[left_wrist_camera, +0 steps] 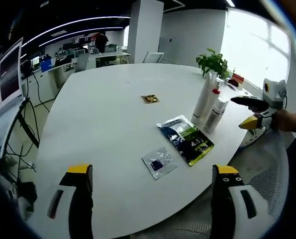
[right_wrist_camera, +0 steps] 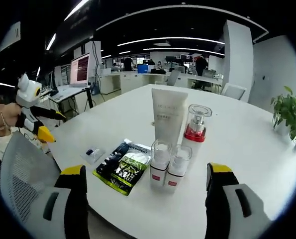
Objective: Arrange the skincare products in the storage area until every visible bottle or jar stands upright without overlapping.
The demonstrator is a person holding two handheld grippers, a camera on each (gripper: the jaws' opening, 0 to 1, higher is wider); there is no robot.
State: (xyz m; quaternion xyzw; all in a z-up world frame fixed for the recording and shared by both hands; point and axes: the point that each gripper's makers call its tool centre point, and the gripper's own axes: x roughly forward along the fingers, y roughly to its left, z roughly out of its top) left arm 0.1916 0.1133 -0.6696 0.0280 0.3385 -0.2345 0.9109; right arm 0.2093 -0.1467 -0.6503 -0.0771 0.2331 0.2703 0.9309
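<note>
Four skincare items stand upright in a tight cluster on the white table [right_wrist_camera: 237, 134]: a tall white tube [right_wrist_camera: 168, 117], a bottle with a red collar [right_wrist_camera: 196, 124], and two small clear-capped bottles [right_wrist_camera: 160, 162] [right_wrist_camera: 177, 167]. My right gripper [right_wrist_camera: 147, 172] is open just short of them, holding nothing. In the left gripper view the same cluster [left_wrist_camera: 211, 102] sits at the table's right edge. My left gripper [left_wrist_camera: 152, 172] is open and well back from it. The right gripper [left_wrist_camera: 252, 113] shows beside the bottles in a hand.
A dark green sachet pack [left_wrist_camera: 186, 138] and a small clear sachet [left_wrist_camera: 158, 162] lie flat near the bottles, and a small gold packet [left_wrist_camera: 149, 99] lies farther in. A potted plant [left_wrist_camera: 213, 62] stands behind the cluster. A mesh chair [right_wrist_camera: 18, 169] is at the table edge.
</note>
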